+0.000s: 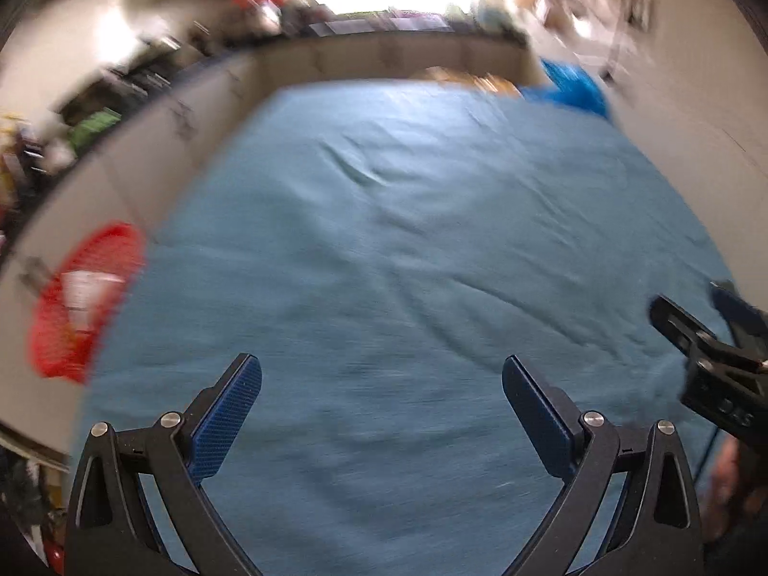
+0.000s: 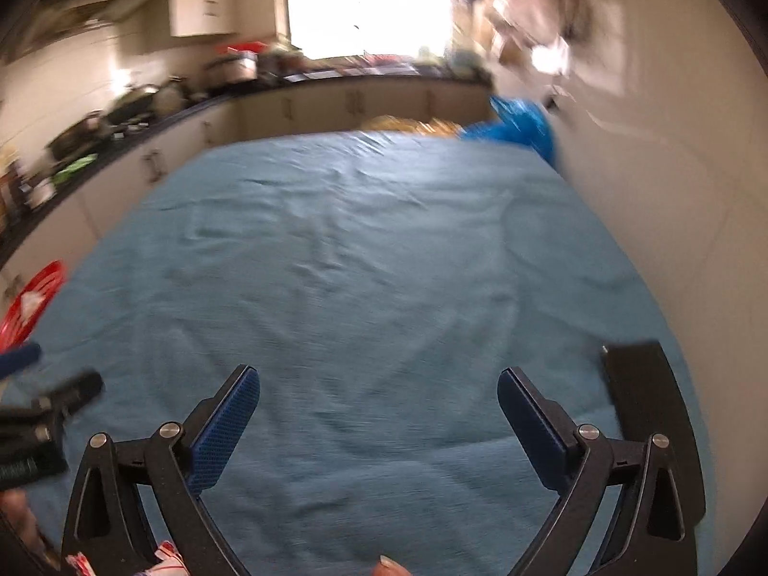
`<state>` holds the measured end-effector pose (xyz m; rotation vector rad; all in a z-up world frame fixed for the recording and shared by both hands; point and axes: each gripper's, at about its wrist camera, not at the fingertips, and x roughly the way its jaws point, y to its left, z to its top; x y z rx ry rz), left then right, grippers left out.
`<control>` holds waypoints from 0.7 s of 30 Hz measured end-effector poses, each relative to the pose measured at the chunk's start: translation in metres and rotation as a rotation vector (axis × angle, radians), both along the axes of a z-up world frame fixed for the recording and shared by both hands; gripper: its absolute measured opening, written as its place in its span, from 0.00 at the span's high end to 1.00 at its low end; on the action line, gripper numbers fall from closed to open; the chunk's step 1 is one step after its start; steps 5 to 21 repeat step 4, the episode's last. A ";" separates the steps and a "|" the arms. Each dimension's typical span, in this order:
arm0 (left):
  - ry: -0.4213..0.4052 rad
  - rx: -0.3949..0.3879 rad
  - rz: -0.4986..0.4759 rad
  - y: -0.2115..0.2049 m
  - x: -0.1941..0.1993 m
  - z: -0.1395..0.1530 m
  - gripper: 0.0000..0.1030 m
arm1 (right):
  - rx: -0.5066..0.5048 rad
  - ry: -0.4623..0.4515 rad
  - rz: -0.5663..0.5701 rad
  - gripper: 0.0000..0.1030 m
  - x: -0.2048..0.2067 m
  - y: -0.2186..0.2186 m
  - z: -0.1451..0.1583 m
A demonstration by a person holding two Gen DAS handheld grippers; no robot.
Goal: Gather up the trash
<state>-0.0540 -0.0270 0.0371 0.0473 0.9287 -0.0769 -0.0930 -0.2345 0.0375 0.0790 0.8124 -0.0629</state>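
Left wrist view first, and the biggest thing we have is the blue cloth (image 1: 384,240) spread over the bench, wrinkled and bare right across the middle. Beyond it runs the kitchen counter (image 1: 158,96) with its clutter, all smeared by blur. At the far right corner sits a blue bag (image 1: 571,84), bunched up against the wall, with something tan just beside it that we cannot make out.

Off the left edge of the cloth sits the red mesh basket (image 1: 86,307), with pale scraps inside, which we judge to be trash already dropped in. On the right wrist view a flat black object (image 2: 643,393) lies on the cloth near the wall; too blurred to name.

Our left gripper (image 1: 381,413) hangs over the cloth with its jaws spread wide and nothing between them. Our right gripper (image 2: 379,413) is the same: wide apart, empty. At the bottom left of the right wrist view, a red-and-white crumpled wrapper (image 2: 165,557) peeks out at the near edge, and that looks like the piece left to collect.

The risk as we read it: both views are badly smeared, so aiming on the move could miss. That wrapper sits low, almost under the right gripper, and a hasty closing could pinch the cloth along with it.
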 end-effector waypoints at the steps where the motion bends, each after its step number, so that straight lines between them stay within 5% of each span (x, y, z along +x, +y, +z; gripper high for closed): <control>1: 0.035 -0.005 -0.017 -0.008 0.009 -0.007 0.03 | 0.009 0.015 -0.018 0.02 0.004 -0.006 -0.004; 4: 0.074 0.049 -0.034 -0.026 0.027 -0.026 0.03 | 0.027 0.057 -0.035 0.02 0.013 -0.015 -0.013; 21: 0.074 0.049 -0.034 -0.026 0.027 -0.026 0.03 | 0.027 0.057 -0.035 0.02 0.013 -0.015 -0.013</control>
